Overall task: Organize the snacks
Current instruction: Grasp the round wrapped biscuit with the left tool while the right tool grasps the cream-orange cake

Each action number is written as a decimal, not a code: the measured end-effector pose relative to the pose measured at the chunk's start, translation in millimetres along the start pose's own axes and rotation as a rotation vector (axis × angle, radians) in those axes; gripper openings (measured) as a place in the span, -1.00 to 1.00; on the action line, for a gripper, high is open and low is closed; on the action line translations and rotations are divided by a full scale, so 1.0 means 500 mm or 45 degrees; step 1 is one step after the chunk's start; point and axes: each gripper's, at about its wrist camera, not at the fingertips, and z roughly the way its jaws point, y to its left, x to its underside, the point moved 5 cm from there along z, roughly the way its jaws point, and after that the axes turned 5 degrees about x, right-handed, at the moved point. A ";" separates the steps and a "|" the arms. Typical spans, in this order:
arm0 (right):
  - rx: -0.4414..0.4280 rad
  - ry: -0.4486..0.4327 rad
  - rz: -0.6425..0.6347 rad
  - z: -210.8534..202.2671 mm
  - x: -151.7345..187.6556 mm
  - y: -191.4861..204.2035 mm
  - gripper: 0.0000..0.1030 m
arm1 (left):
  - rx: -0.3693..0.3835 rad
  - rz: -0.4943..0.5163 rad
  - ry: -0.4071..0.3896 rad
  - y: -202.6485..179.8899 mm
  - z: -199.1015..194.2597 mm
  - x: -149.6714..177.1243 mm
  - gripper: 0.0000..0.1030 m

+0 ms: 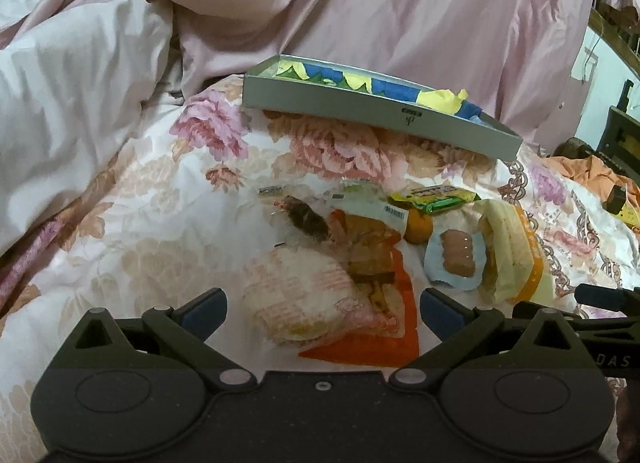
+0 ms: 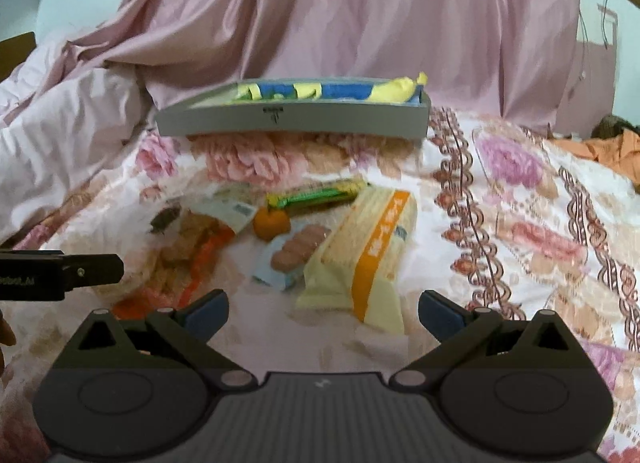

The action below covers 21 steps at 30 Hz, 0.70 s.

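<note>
Not much legible here tbh. The clearest bit is on the other gripper's black arm (image 1: 612, 359) at the right edge of the left wrist view, where you can read "DAS" in pale letters, cut off by the frame. In the right wrist view, the black arm (image 2: 60, 277) poking in from the left has small print ending in "_AI", the start too blurry to make out. The grey box (image 1: 376, 115) has a small dark logo on its front wall, unreadable. One clear snack packet (image 1: 394, 213) carries a barcode label, digits too tiny. The yellow-green bar wrapper (image 1: 434, 199) has printing, all smeared.
</note>
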 end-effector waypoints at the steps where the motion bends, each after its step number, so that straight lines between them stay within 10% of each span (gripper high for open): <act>1: 0.003 0.012 0.001 0.004 0.001 0.000 1.00 | -0.006 0.000 0.002 0.001 0.001 0.001 0.99; 21: 0.139 -0.025 0.006 0.066 -0.033 -0.021 1.00 | -0.092 -0.125 0.040 0.029 0.073 0.002 0.99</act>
